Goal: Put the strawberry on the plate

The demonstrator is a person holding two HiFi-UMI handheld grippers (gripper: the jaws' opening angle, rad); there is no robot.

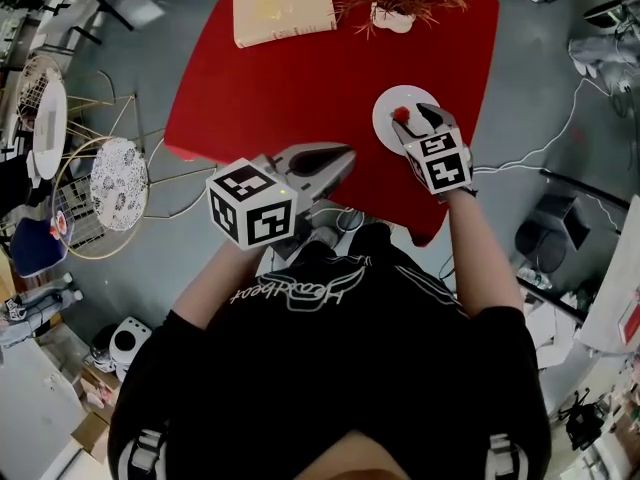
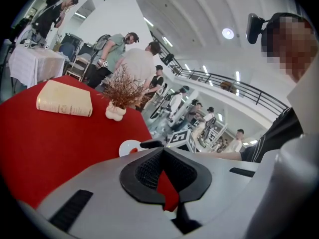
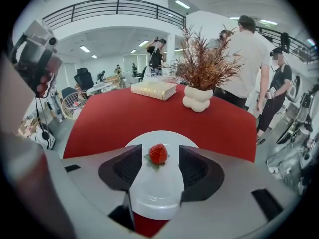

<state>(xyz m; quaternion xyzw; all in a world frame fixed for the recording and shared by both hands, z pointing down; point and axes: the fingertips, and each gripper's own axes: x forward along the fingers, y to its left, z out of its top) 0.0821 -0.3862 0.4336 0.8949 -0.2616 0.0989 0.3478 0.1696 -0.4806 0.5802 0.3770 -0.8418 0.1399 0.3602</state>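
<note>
A red strawberry (image 1: 402, 114) (image 3: 158, 154) lies on a small white plate (image 1: 386, 130) (image 3: 159, 193) near the right front of the red table (image 1: 300, 88). My right gripper (image 1: 412, 118) (image 3: 160, 151) hovers low over the plate. Its jaws are open on either side of the strawberry, with a gap at each pad. My left gripper (image 1: 348, 154) (image 2: 160, 149) hangs at the table's front edge, left of the plate, with its jaws together and nothing held. In the left gripper view the plate (image 2: 127, 147) peeks out beyond the jaws.
A cream book (image 1: 283, 8) (image 3: 153, 89) lies at the table's far side. Beside it stands a dried plant in a white vase (image 1: 392, 16) (image 3: 198, 98). Wire chairs (image 1: 118, 183) stand on the floor to the left, cables (image 1: 560, 138) to the right. Several people stand beyond the table.
</note>
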